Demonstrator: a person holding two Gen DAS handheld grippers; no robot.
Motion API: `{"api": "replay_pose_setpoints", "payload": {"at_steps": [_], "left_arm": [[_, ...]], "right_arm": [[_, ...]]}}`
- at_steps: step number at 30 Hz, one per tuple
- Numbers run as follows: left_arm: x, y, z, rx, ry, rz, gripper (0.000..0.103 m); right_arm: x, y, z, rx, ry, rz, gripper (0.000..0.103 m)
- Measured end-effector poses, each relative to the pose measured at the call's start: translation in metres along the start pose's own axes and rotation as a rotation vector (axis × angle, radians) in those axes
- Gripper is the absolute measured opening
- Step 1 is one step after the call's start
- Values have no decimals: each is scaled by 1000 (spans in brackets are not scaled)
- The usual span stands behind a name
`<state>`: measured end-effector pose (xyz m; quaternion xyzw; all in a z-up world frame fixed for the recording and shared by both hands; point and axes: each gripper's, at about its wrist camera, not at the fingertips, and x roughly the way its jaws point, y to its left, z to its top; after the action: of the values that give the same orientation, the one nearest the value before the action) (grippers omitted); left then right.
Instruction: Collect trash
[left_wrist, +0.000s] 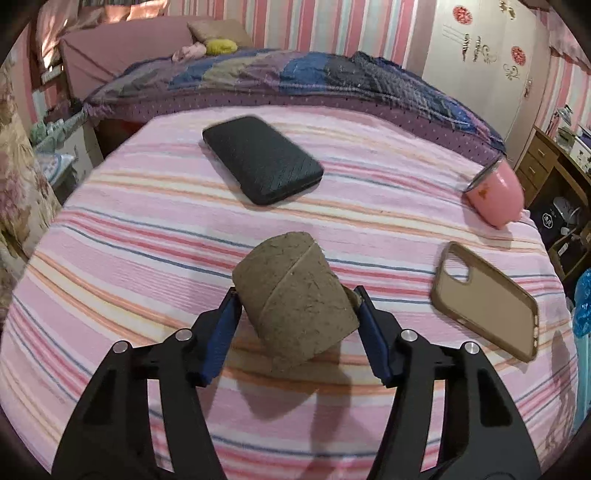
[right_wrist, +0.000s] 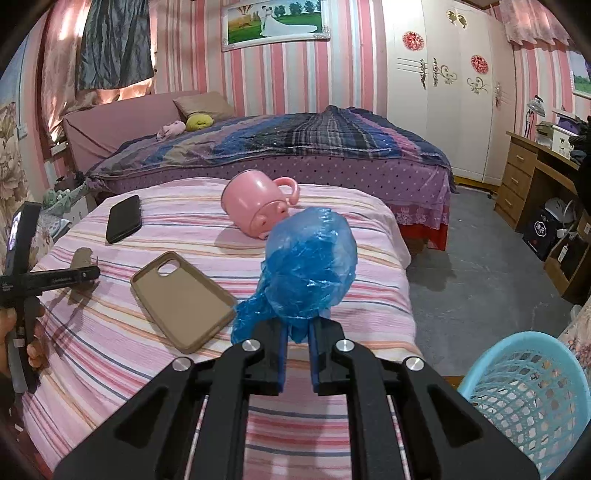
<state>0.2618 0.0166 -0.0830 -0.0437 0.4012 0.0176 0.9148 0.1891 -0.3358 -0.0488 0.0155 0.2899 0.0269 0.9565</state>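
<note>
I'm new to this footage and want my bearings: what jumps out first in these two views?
The crumpled blue plastic bag clamped in the right gripper fills the middle of the right wrist view, with a light blue basket at lower right. In the left wrist view, a brown cardboard roll sits between the fingers of the left gripper, above the striped pink sheet.

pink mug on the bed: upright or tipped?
Tipped. The pink mug lies on its side on the striped bedsheet, base toward the right wrist camera and handle up; its rim faces sideways in the left wrist view.
</note>
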Motion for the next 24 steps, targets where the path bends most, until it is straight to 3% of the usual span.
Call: {"api": "replay_pose_setpoints", "payload": {"at_steps": [5,12,24], "left_arm": [[-40,-27,-3,67,-84,-7,60],[-97,-105,-16,168,-191,-99,60],[-131,-246,-54,306,-226,-315,61]], "right_arm": [[-11,-16,-2,25,-12,-20,10],[-44,-51,-11,57,-40,-75,10],[-105,-141,-37,130,-32,-229,10]]}}
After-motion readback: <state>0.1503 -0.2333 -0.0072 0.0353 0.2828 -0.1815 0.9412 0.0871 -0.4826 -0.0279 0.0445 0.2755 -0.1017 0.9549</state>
